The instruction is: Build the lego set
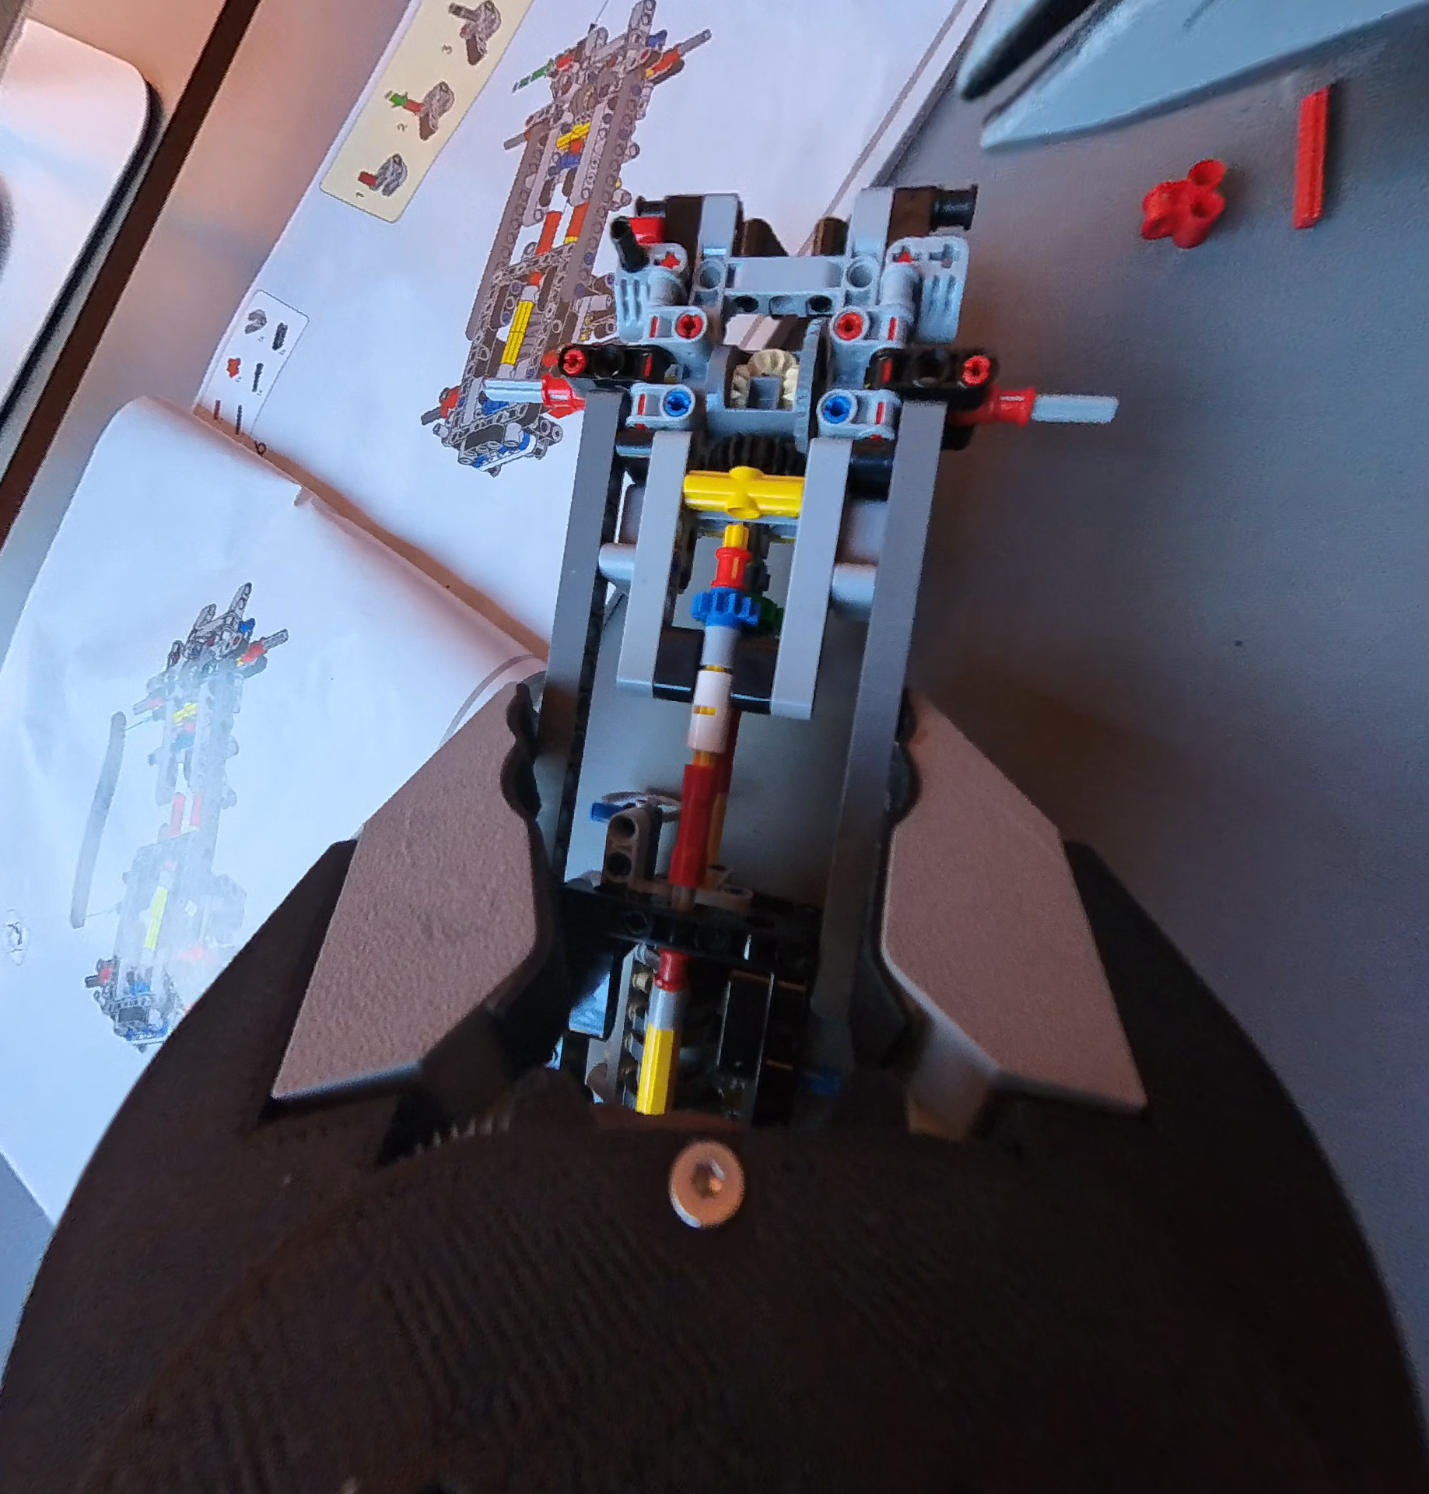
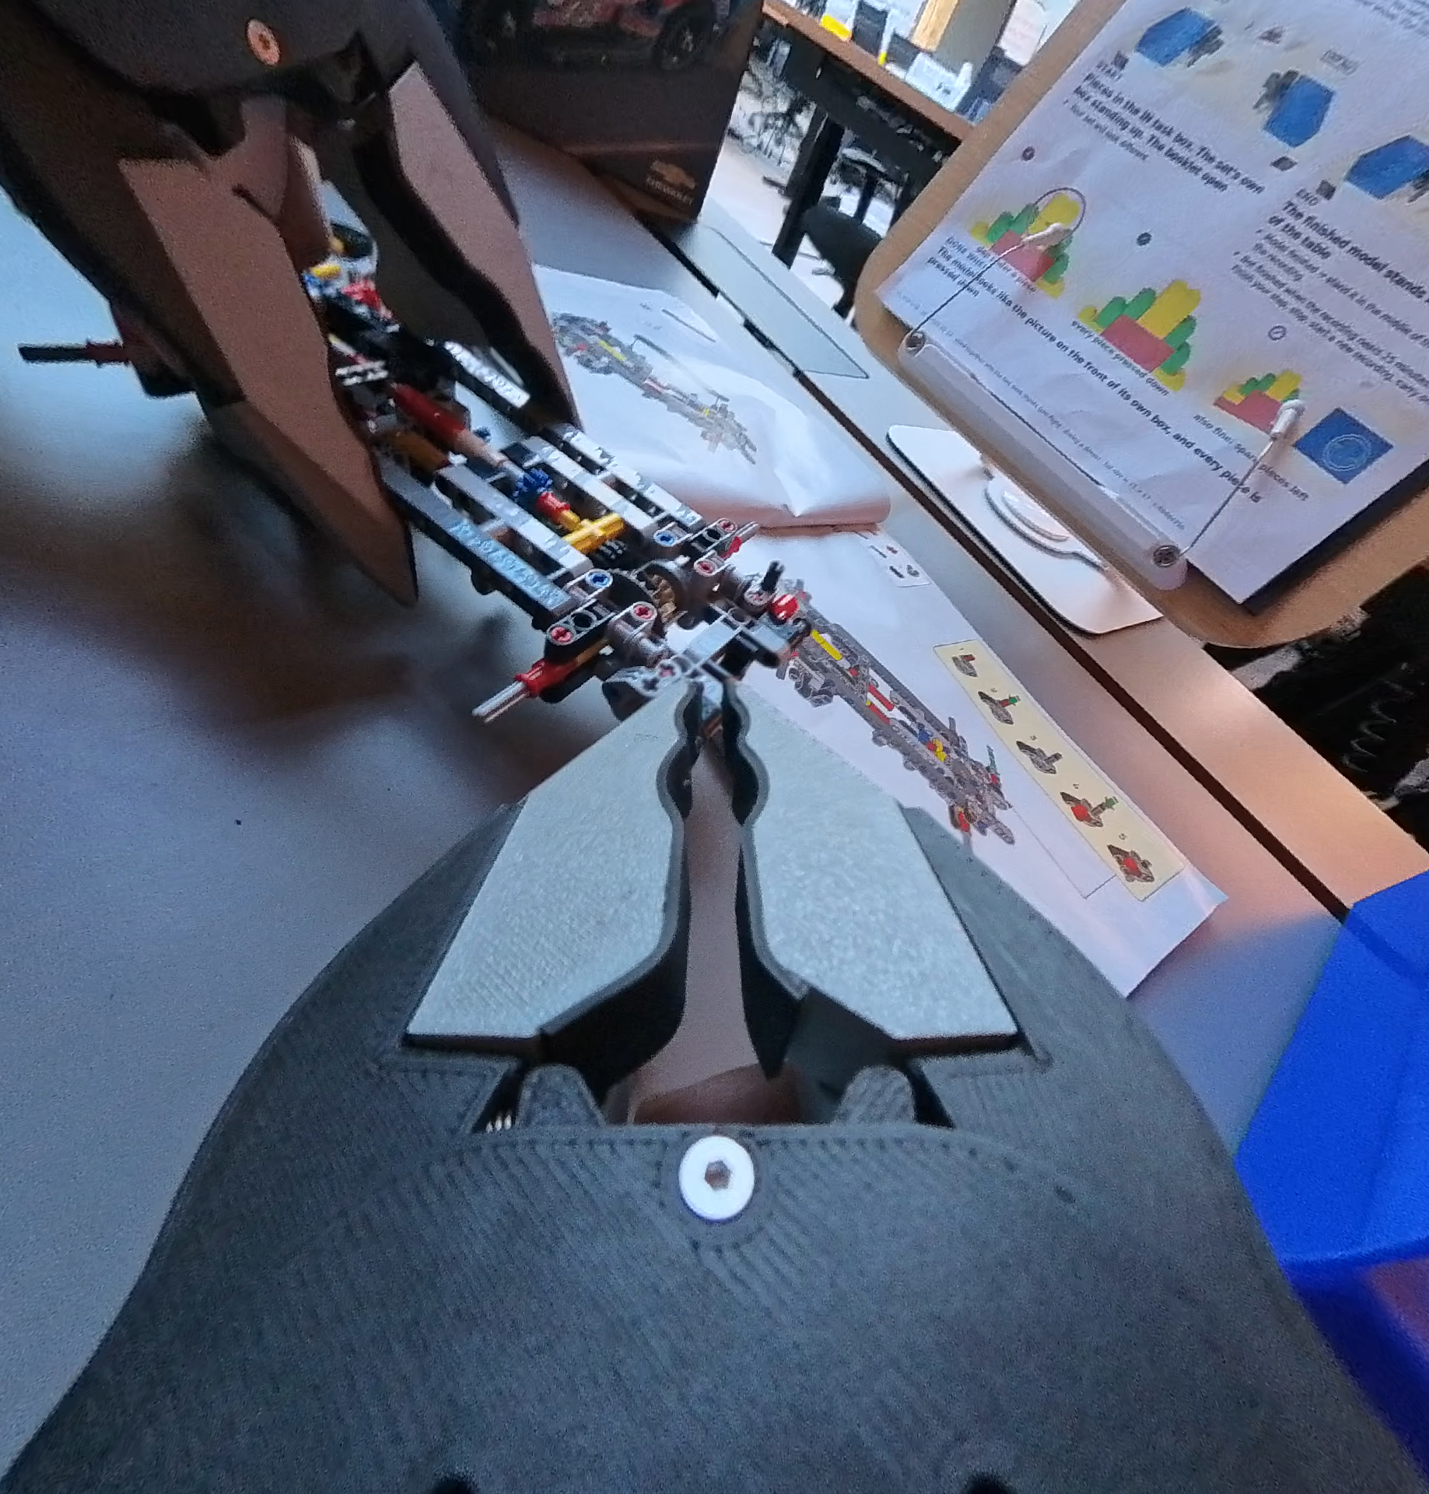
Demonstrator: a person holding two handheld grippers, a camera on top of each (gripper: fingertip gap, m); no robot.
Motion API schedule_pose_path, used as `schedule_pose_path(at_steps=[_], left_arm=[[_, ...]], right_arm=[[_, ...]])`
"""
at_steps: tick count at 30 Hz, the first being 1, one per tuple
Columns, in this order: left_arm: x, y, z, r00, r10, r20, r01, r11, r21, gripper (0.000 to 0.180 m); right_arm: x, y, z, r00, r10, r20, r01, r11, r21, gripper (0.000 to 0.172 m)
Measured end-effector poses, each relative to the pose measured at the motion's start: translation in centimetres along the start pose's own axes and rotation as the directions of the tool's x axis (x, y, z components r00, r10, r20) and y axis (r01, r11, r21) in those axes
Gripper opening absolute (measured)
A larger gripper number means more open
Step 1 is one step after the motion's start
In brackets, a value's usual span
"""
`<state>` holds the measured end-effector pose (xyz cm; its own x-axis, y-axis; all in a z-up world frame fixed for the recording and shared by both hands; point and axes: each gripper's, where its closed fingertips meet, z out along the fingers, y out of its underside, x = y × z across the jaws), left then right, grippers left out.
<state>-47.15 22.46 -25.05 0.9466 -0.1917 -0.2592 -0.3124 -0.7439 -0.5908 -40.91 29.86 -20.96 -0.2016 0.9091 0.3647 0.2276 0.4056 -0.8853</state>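
A grey table bearing one open instruction booklet is seen, with a stand-mounted sheet behind. One long brick-built chassis is clamped by its two grey side beams in the left gripper and held over the table. It is judged light, rigid, yet apt to shed parts; the beams offer the soundest hold. The right gripper is pinched narrowly on a small piece at the chassis's far end. Two loose red parts are counted.
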Motion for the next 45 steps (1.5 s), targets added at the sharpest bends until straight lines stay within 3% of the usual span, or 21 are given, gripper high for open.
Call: schedule_pose_path(at_steps=[10, 20, 25, 28, 31, 36, 39, 45], left_arm=[[0.2, 0.1, -0.1, 1.0, 0.019, -0.001, -0.019, 1.0, -0.003, 0.086], [1.6, 0.3, -0.5, 0.995, 0.093, -0.031, -0.094, 0.995, -0.033, 0.087], [3.2, -0.1, -1.4, 0.988, 0.092, -0.122, -0.094, 0.996, -0.008, 0.086], [4.0, -0.5, -2.4, 0.975, 0.041, -0.219, -0.037, 0.999, 0.02, 0.089], [3.5, -1.6, -4.0, 0.96, 0.001, -0.279, 0.021, 0.997, 0.074, 0.077], [0.4, -5.6, -6.6, 0.957, -0.034, -0.288, 0.095, 0.975, 0.2, 0.064], [-2.5, -6.9, -5.4, 0.971, -0.056, -0.234, 0.099, 0.98, 0.175, 0.057], [-6.5, -6.8, 0.8, 0.982, -0.069, -0.179, 0.071, 0.998, 0.002, 0.056]], right_arm=[[4.4, -2.2, -2.8, 0.981, 0.132, -0.14, -0.108, 0.98, 0.167, 0.003], [7.7, -1.7, -4.4, 0.956, 0.189, -0.224, -0.15, 0.972, 0.18, 0.01], [8.3, -0.8, -4.2, 0.951, 0.206, -0.231, -0.172, 0.972, 0.159, 0.01], [8.3, 0.4, -3.5, 0.957, 0.195, -0.216, -0.179, 0.979, 0.095, 0.019], [8.4, 2.2, -3.0, 0.967, 0.175, -0.186, -0.18, 0.984, -0.011, 0.022], [8.8, 4.7, -3.0, 0.939, 0.32, -0.126, -0.333, 0.937, -0.101, 0.029], [8.4, 6.7, -2.7, 0.915, 0.391, -0.094, -0.402, 0.892, -0.206, 0.039], [7.4, 9.3, -2.5, 0.892, 0.447, -0.067, -0.438, 0.819, -0.371, 0.044]])
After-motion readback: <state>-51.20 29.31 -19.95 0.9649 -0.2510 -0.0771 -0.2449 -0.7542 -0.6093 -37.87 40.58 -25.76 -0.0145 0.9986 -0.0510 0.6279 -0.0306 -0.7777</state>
